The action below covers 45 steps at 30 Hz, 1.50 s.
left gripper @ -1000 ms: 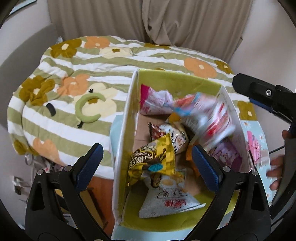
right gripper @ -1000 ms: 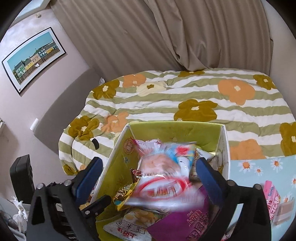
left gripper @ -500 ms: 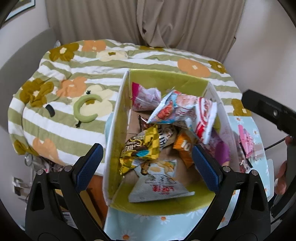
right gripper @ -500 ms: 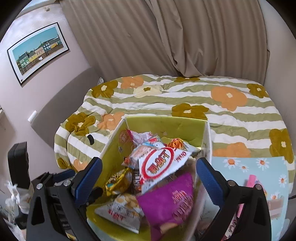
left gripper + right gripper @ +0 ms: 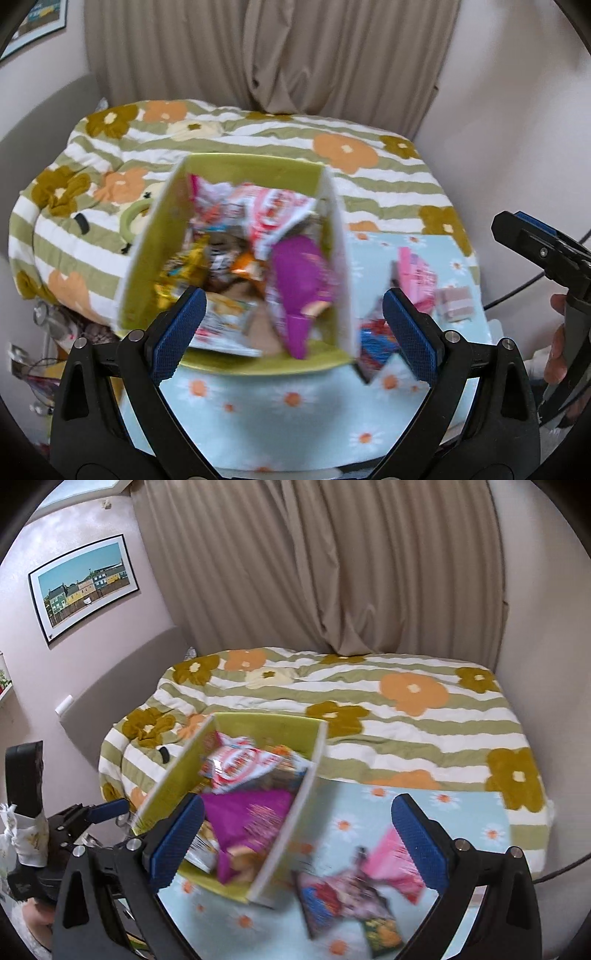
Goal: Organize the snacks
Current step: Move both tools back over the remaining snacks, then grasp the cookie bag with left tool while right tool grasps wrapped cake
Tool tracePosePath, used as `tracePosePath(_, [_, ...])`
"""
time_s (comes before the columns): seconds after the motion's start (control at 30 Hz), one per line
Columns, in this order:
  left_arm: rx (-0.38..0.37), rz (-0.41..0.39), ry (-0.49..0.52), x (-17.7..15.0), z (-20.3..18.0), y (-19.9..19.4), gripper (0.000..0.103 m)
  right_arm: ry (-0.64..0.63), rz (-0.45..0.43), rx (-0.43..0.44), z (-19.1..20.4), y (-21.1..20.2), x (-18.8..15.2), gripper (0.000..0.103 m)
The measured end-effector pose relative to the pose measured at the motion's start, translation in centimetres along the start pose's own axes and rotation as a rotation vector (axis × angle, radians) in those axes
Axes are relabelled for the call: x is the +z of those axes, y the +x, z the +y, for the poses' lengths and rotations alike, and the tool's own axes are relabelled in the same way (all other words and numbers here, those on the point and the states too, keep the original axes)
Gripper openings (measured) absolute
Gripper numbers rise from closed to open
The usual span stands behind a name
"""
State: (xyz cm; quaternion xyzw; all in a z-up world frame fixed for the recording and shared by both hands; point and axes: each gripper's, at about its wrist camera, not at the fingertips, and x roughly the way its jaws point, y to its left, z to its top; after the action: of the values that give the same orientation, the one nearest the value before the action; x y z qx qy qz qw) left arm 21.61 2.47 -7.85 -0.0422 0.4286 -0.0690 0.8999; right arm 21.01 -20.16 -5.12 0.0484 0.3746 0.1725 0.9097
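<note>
1. Both views are smeared by motion blur, so the print on most packets in the green box (image 5: 236, 164) cannot be read, and the box's near corner sits behind the blue pads of the left gripper (image 5: 291, 328).
2. Several loose packets lie outside the box: the left camera catches only part of a red-and-blue packet (image 5: 373, 341) behind a fingertip, while the right camera shows it flat on the daisy-print tablecloth (image 5: 461, 812) beside a pink packet (image 5: 391, 860), between the fingers of the right gripper (image 5: 297, 840).
3. Only the right camera shows the framed picture (image 5: 85, 585) on the wall; only the left shows a small pinkish box (image 5: 456, 304) past the pink packet.
4. Inside the box, heaped together: a purple bag (image 5: 301, 284) against the right wall, a red-and-white bag (image 5: 275, 216) above it, a yellow packet (image 5: 183, 273) on the left.
5. Both grippers hang empty with jaws spread wide, the left one over the box's near edge, the right one over the tablecloth.
6. Behind, a flowered striped quilt (image 5: 369, 701) and beige curtains (image 5: 314, 565).
</note>
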Motion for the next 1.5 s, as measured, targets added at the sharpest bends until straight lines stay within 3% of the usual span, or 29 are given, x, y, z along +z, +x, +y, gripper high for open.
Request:
tracePosePath(0.37, [0.019, 0.039, 0.122, -4.0, -11.0, 2.4, 0.096, 0.05, 0.024, -0.048, -10.7, -4.2, -3.4, 0.101])
tracePosePath(0.7, [0.106, 0.124, 0.32, -7.9, -16.4, 7.1, 0.096, 0.054, 0.124, -0.08, -17.8, -3.4, -7.1, 0.101])
tracePosePath(0.9, [0.194, 0.205, 0.523, -9.7, -18.1, 12.2, 0.096, 0.088, 0.204, -0.085, -20.1, -0.6, -10.0, 0.101])
tracePosePath(1.07, [0.258, 0.25, 0.636, -10.1, -18.8, 15.5, 0.095, 0.119, 0.252, -0.087, -20.8, 1.9, -11.9, 0.101])
tracePosePath(1.33, [0.254, 0.329, 0.623, -9.0, -17.9, 19.1, 0.093, 0.153, 0.31, -0.124, -21.3, 5.6, -13.5, 0.101])
tracePosePath(1.5, [0.236, 0.385, 0.579, -8.7, -16.7, 20.8, 0.077, 0.153, 0.345, -0.169, -21.8, 7.8, -13.8, 0.101])
